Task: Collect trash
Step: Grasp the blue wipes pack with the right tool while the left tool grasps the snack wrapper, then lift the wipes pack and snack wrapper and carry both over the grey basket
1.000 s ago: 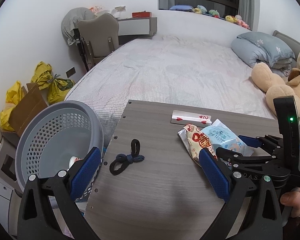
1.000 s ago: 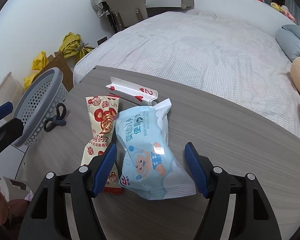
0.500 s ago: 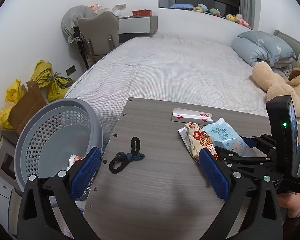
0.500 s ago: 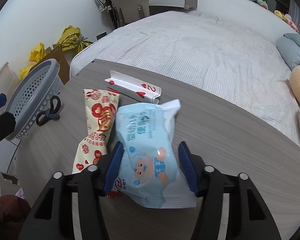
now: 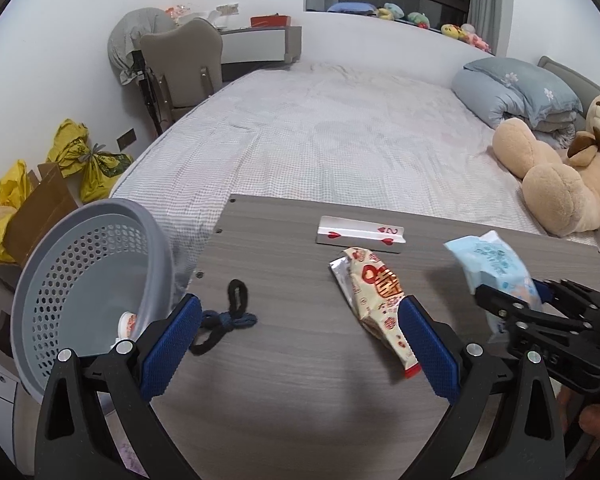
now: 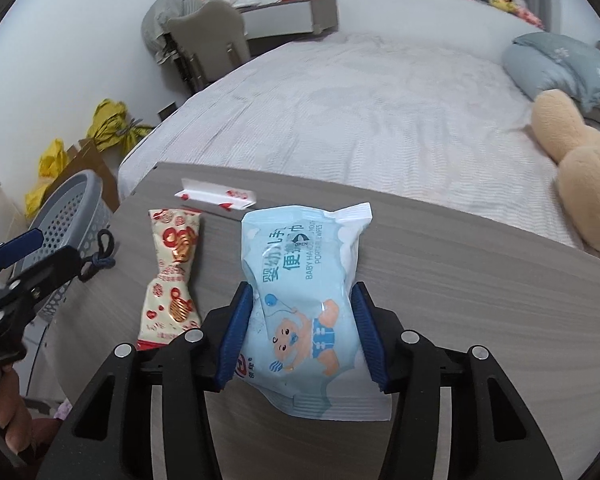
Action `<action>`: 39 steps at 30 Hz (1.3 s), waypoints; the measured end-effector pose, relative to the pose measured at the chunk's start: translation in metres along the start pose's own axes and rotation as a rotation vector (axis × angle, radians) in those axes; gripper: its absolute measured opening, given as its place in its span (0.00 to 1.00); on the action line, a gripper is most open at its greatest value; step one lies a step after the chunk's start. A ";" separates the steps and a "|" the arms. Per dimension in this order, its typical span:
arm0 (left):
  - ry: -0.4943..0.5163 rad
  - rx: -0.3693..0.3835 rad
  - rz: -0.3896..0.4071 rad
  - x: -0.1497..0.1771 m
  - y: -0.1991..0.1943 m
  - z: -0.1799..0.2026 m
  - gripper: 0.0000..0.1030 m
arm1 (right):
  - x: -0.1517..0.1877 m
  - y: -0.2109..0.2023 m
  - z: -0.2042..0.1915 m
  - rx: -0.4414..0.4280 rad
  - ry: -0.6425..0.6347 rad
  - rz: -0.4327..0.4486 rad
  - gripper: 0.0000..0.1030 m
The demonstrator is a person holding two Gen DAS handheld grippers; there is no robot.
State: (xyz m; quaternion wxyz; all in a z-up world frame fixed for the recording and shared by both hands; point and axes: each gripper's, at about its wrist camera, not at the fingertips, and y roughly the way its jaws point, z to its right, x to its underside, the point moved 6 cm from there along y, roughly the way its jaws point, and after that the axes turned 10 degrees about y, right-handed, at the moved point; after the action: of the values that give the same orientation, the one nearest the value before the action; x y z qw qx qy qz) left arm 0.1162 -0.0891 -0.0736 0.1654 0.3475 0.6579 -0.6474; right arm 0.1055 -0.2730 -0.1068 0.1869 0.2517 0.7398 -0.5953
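A wide bed (image 5: pixel 340 136) fills the far half of the room, and a grey wood-grain tabletop (image 5: pixel 300 380) sits in front of it, close to me. Off the tabletop's left edge stands a grey perforated basket (image 5: pixel 84 280), tilted, with a small item already lying in its bottom; I judge this is where the trash goes

My right gripper (image 6: pixel 298 332) has its blue fingers (image 6: pixel 234 336) pressed against both sides of a pale blue pack of baby wipes (image 6: pixel 300 288), holding it by its near end; its far end appears raised off the wood. My left gripper (image 5: pixel 296 344) hovers low with its fingers spread wide, holding nothing

On the tabletop, a cream and red snack wrapper (image 5: pixel 380 296) lies near the middle, a folded playing card (image 5: pixel 360 236) further back, and a dark hair tie (image 5: pixel 224 320) towards the left edge

To do this step well, I should keep a firm squeeze, since the pack is soft and slippery, lift it clear of the wrapper, carry it left over the basket rim, and only then release, keeping my left gripper out of the path
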 end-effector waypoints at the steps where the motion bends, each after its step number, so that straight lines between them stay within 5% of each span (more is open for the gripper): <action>1: 0.000 0.006 -0.006 -0.001 0.004 0.004 0.94 | 0.002 -0.006 0.006 0.018 0.007 0.014 0.48; 13: -0.020 0.033 -0.098 0.002 0.046 0.035 0.94 | 0.038 -0.035 0.048 0.078 0.106 0.053 0.48; 28: 0.034 -0.006 -0.142 0.006 0.069 0.053 0.91 | 0.056 -0.032 0.065 0.024 0.238 0.056 0.48; 34: 0.062 0.007 -0.155 0.007 0.072 0.057 0.70 | 0.060 -0.031 0.066 -0.008 0.293 0.057 0.48; 39: 0.067 0.047 -0.162 0.010 0.072 0.058 0.42 | 0.061 -0.031 0.062 -0.021 0.311 0.057 0.48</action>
State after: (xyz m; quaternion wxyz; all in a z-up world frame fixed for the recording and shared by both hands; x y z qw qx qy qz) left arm 0.1442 -0.1483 -0.1397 0.0821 0.3183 0.6736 -0.6620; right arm 0.0363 -0.3293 -0.1310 0.0896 0.3598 0.7586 -0.5357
